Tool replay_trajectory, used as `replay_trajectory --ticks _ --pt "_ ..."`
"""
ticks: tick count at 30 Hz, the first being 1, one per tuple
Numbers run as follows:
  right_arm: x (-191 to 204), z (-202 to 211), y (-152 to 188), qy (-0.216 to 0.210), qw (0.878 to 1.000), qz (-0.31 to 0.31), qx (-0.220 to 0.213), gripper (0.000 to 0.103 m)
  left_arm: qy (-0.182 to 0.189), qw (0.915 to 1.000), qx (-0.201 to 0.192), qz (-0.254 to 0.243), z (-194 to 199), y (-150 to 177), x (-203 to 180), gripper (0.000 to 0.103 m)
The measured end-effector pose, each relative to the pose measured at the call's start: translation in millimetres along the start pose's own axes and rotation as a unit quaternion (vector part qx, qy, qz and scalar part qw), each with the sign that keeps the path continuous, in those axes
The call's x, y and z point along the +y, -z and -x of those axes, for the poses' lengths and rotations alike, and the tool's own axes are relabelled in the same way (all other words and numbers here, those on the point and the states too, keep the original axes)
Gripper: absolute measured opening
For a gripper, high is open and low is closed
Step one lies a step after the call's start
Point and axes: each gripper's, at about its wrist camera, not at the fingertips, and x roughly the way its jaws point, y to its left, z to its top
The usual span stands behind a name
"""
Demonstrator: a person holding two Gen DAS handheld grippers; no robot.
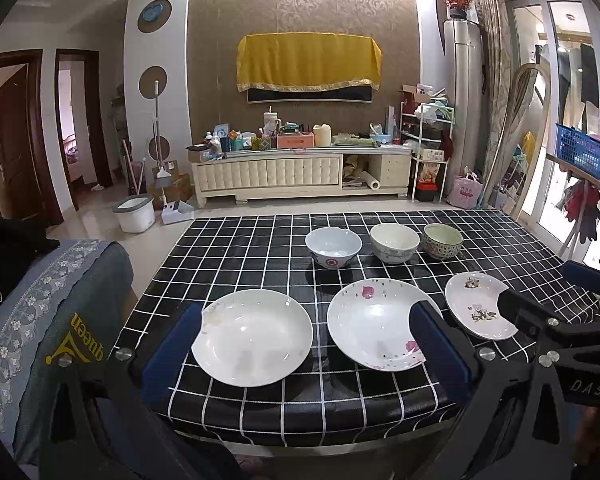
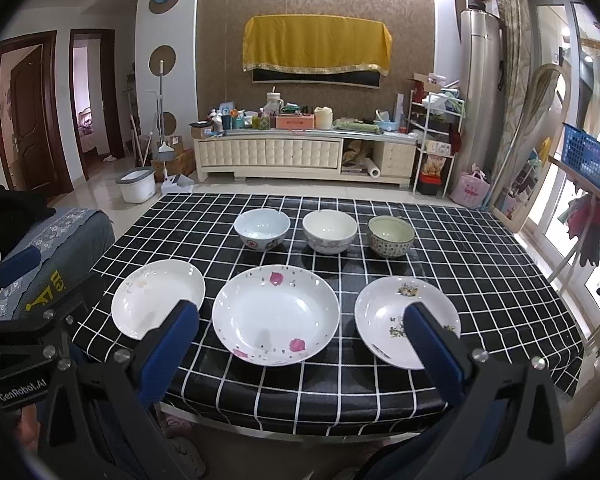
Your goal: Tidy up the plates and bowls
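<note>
1. Plates sit in a near row on the bench (image 2: 480,248), which wears a black grid cloth: a plain white plate (image 2: 156,296) on the left, a pink-flower plate (image 2: 276,316) in the middle, a smaller patterned plate (image 2: 396,312) on the right.
2. Bowls line up in the far row: a blue-white bowl (image 2: 262,229) left, a cream bowl (image 2: 329,231) middle, a green-rimmed bowl (image 2: 391,235) right. Everything stands apart, nothing stacked yet.
3. Both tongs are spread wide and carry nothing. The left tongs (image 1: 306,322) hover at the near edge, framing the white plate. The right tongs (image 2: 300,318) frame the flower plate.
4. Risk-wise, I'd guess the plates are the tricky bit. They lie flat on a shiny cloth, so a finger pushing at the rim could just skate the plate along instead of getting under it.
5. The near row also sits close to the bench edge, so a nudge toward the near side might tip one off.
6. Glazed ceramic pinched at the rim can slip or swing, and setting one down hard on another could chip it.
</note>
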Motion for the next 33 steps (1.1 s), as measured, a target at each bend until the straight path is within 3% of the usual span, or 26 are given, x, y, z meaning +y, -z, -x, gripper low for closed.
replay_trajectory --ticks 25,33 --pt "0 1 0 0.002 1.000 0.000 0.000 0.103 0.001 1.0000 0.004 0.000 0 2 0 0.103" --pt "13 -8 -18 0.004 1.000 0.026 -0.009 0.103 -0.006 1.0000 0.004 0.005 -9 -5 7 0.103"
